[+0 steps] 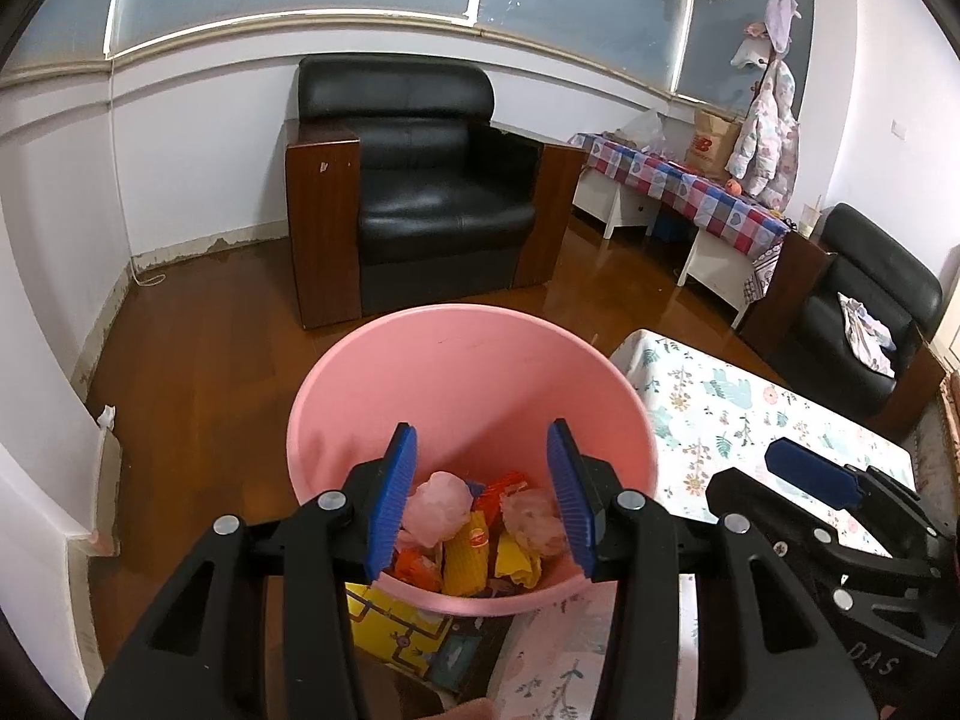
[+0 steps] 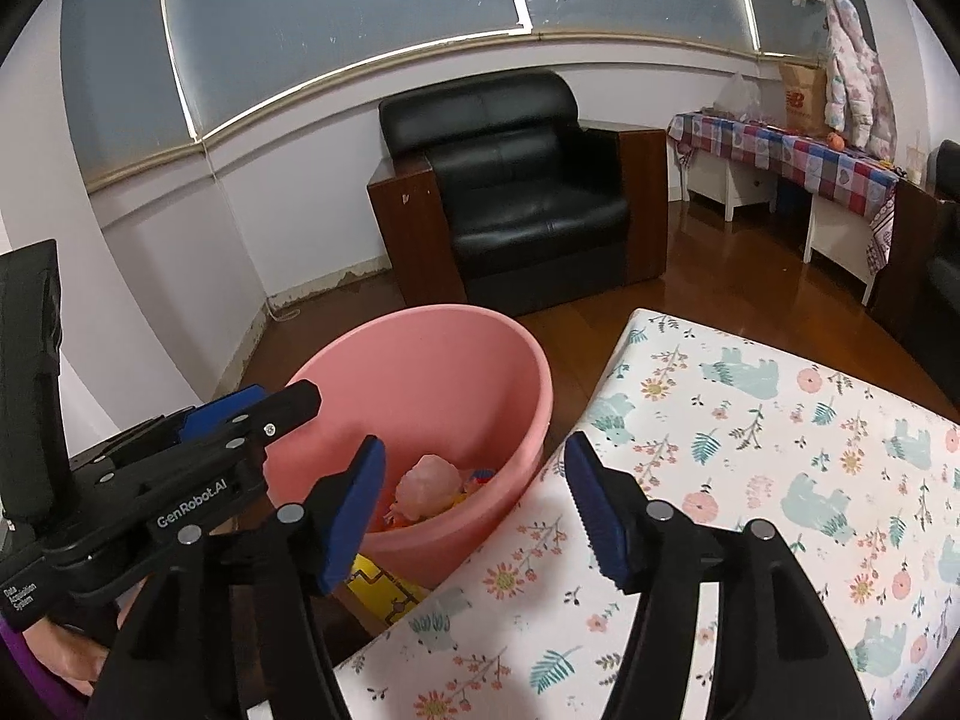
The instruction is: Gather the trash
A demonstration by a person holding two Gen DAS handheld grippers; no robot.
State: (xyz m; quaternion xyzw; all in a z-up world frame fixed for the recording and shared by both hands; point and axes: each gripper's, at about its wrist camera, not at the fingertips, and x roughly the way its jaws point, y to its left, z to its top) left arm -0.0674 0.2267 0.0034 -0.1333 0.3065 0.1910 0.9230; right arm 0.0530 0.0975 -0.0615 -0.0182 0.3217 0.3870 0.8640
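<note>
A pink bin (image 1: pixel 462 384) stands on the floor beside the table; it also shows in the right wrist view (image 2: pixel 444 372). Inside lie crumpled pink tissues (image 1: pixel 436 504), yellow wrappers (image 1: pixel 468 558) and orange wrappers (image 1: pixel 504 489). My left gripper (image 1: pixel 483 501) is open and empty, right above the bin's mouth. My right gripper (image 2: pixel 477 507) is open and empty, over the table edge next to the bin; it also shows in the left wrist view (image 1: pixel 810 471). The left gripper shows at the left of the right wrist view (image 2: pixel 240 414).
The table with a floral cloth (image 2: pixel 750 480) lies to the right of the bin. A yellow box (image 1: pixel 390 624) sits under the bin's near side. A black armchair (image 1: pixel 420 192) stands behind on the wood floor. A checked-cloth side table (image 1: pixel 690 186) is at the far right.
</note>
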